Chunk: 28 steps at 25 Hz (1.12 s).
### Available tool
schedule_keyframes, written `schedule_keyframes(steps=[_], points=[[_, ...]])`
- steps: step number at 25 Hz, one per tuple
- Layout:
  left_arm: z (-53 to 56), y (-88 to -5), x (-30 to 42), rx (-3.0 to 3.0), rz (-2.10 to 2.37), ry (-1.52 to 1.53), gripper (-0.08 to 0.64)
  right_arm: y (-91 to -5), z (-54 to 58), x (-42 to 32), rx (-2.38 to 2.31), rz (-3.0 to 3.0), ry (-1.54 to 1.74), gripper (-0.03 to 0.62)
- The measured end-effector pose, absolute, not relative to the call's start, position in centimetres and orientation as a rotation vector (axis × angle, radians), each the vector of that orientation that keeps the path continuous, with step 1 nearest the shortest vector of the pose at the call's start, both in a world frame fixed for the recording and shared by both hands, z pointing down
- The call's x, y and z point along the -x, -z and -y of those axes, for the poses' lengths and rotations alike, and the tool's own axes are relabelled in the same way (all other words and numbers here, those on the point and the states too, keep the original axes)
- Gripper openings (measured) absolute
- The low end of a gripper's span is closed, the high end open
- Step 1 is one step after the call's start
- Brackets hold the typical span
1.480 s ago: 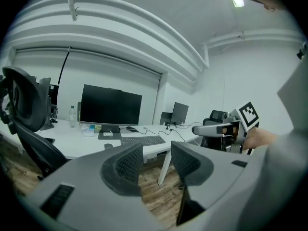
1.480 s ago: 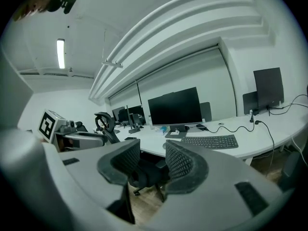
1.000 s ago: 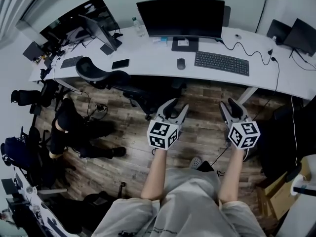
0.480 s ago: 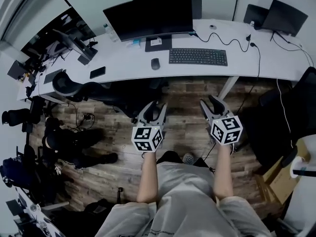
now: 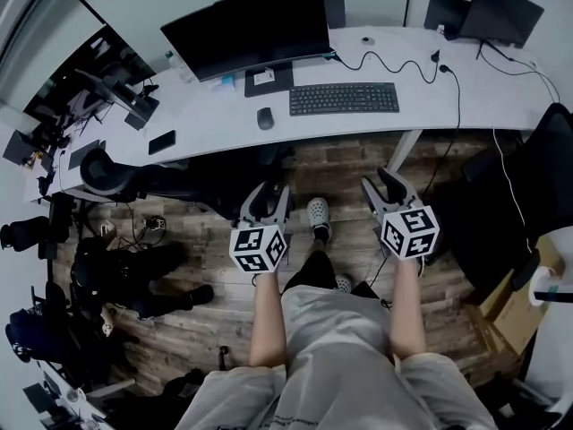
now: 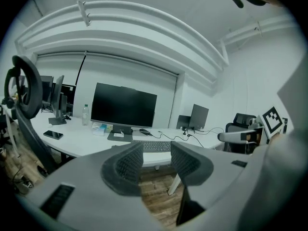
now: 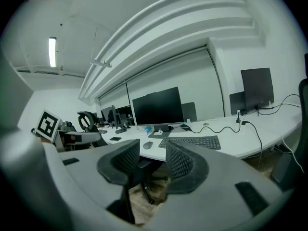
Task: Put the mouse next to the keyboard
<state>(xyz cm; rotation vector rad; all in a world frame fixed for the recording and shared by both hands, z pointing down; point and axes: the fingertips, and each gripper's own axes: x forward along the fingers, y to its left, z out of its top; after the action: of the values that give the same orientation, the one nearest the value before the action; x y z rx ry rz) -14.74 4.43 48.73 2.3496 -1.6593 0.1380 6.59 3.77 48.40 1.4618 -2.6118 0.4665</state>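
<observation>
The person wears a grey top [image 5: 336, 356]; left claw [image 5: 269, 195] and right claw [image 5: 380, 184] carry black-and-white marker cubes [image 5: 258, 248].

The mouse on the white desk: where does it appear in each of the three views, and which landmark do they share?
Head view: mouse just left of the keyboard.
Left gripper view: not visible; only the keyboard shows between the left tongs.
Right gripper view: mouse in the gap between the right tongs, left of the keyboard.
Shared landmark: the keyboard.

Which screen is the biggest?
The wide monitor behind the mouse; the screens at the desk's ends are smaller.
</observation>
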Motion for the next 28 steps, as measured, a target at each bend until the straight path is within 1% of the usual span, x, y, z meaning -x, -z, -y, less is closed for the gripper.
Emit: schedule_keyframes(steps=[7,11,28], points=[[1.8,-48.0,14.9,-2.379,1.629,-0.124,0.186,-48.6,1.3,-6.5,-1.503,2.574,-0.461,0.178],[5.5,-49.0,15.5,-2.351,1.625,-0.122,0.186,-49.3,4.8,-5.7,-1.493,2.555,-0.466,0.178],[22.6,-53.2,22.6,-2.197,1.678,-0.137,0.186,-52.9,21.4,2.8,-1.304,2.519,-0.492,0.183]])
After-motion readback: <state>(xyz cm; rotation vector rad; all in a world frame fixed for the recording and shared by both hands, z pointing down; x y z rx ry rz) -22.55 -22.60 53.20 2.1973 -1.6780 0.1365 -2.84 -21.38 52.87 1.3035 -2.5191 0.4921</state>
